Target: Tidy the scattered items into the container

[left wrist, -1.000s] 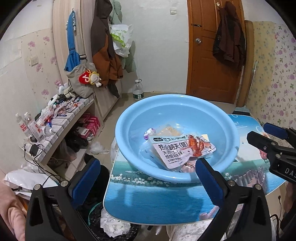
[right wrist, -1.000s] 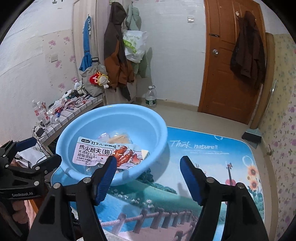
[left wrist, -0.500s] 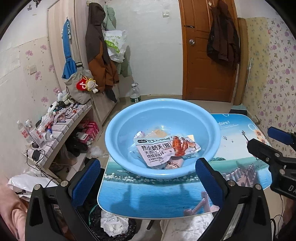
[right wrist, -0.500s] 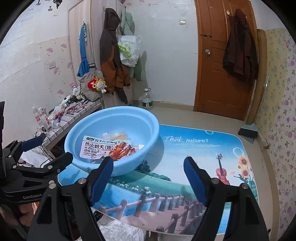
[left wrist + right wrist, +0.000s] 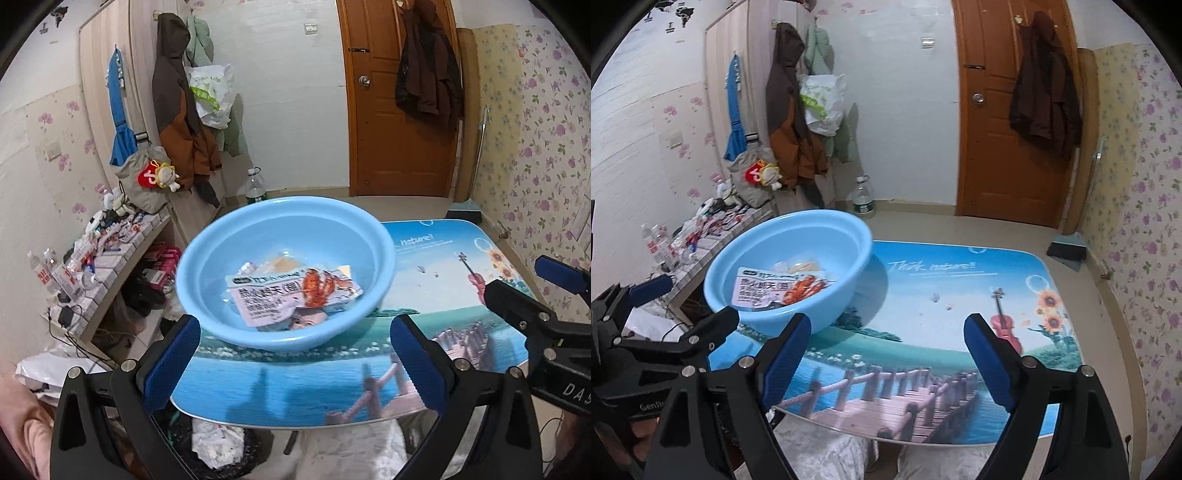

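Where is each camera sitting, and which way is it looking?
Left wrist view: on the left claw, looking down over the blue basin on the picture table; a bit of hand shows at the edge.
Right wrist view: on the right claw, its jaws opening and empty, looking across the table toward the door.
Both show the basin, snack packet, door, and the other claw.

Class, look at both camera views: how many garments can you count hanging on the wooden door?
1: a dark brown jacket hangs high on the wooden door, to the right of its knob. Other coats hang on the wardrobe at the left, not on the door.
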Tool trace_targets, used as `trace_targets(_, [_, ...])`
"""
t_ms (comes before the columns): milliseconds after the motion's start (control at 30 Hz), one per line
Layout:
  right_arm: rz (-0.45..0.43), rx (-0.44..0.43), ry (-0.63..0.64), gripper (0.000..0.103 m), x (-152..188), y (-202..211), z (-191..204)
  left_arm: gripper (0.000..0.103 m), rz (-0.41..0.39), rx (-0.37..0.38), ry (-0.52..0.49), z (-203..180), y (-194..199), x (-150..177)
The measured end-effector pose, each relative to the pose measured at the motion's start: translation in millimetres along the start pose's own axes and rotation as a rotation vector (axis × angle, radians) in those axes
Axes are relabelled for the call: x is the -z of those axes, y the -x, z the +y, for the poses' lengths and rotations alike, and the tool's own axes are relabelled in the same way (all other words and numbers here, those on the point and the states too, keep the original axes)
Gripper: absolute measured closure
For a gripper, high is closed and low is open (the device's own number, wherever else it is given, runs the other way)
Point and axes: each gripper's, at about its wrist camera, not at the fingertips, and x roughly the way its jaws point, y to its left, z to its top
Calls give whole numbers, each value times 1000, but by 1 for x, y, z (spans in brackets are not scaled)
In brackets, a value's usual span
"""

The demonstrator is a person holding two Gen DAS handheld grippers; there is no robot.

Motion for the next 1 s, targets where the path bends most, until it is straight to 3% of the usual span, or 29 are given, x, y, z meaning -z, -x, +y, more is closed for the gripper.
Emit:
trace_targets(733, [-6, 64, -80, 15, 7, 16, -34, 0, 7, 4, -25, -38, 2, -6])
trace_targets(1000, [2, 126, -120, 15, 8, 21, -56, 0, 9, 27, -53, -57, 0, -9])
